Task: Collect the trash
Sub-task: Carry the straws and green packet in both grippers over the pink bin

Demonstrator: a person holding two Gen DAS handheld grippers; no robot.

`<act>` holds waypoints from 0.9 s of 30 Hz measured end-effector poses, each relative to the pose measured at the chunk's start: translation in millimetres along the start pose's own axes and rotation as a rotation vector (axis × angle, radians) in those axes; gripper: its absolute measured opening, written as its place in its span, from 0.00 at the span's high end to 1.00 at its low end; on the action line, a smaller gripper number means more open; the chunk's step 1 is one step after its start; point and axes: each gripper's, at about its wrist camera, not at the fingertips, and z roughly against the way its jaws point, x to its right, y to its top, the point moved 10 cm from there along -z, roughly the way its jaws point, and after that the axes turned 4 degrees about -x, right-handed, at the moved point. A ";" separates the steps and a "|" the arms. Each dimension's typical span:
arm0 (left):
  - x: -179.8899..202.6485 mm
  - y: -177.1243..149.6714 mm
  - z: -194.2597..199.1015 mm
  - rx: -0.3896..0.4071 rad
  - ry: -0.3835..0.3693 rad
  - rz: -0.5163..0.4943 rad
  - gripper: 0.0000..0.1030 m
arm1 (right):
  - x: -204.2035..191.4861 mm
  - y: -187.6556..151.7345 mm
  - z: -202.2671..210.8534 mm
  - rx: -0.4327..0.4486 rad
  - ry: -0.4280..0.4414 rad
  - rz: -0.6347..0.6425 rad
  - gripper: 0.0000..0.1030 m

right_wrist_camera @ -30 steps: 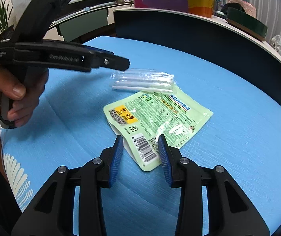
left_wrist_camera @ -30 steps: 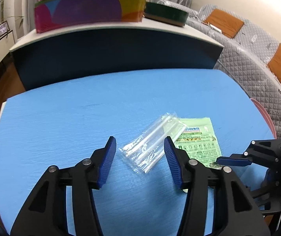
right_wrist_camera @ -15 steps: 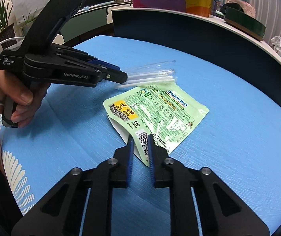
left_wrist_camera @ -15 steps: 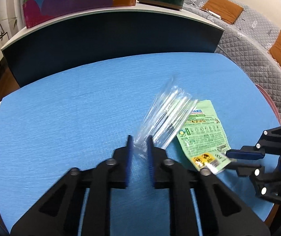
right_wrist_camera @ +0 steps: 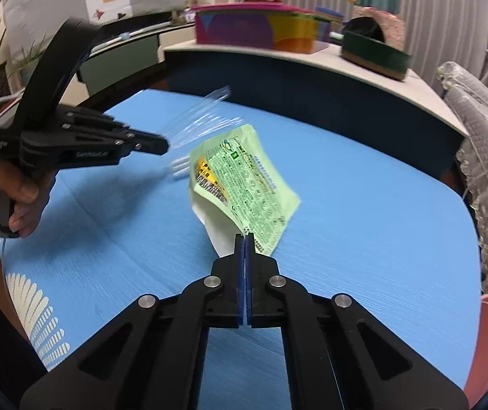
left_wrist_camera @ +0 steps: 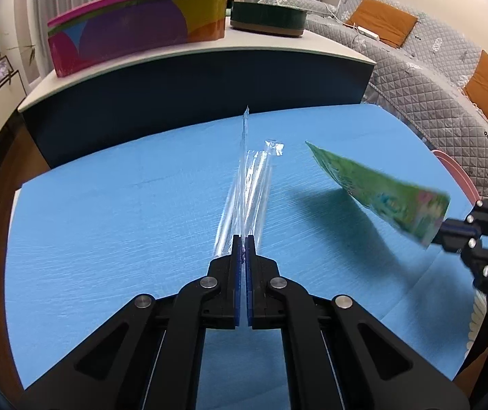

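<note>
Fingers of the left gripper (left_wrist_camera: 243,243) now clamp the clear plastic wrapper (left_wrist_camera: 249,184), lifted off the blue surface (left_wrist_camera: 107,212); the right gripper (right_wrist_camera: 245,241) pinches the green snack packet (right_wrist_camera: 244,184), likewise raised. Beyond, a colourful box (left_wrist_camera: 134,24) sits on the counter.
</note>
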 end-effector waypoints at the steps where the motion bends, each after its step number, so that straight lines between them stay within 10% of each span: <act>1: 2.0 1.1 2.1 0.004 0.003 -0.002 0.98 | 5.1 0.1 4.3 0.005 -0.005 -0.012 1.00; 27: 101.2 24.0 74.4 0.100 0.069 0.044 0.98 | 128.8 -12.8 144.8 0.174 -0.058 -0.240 1.00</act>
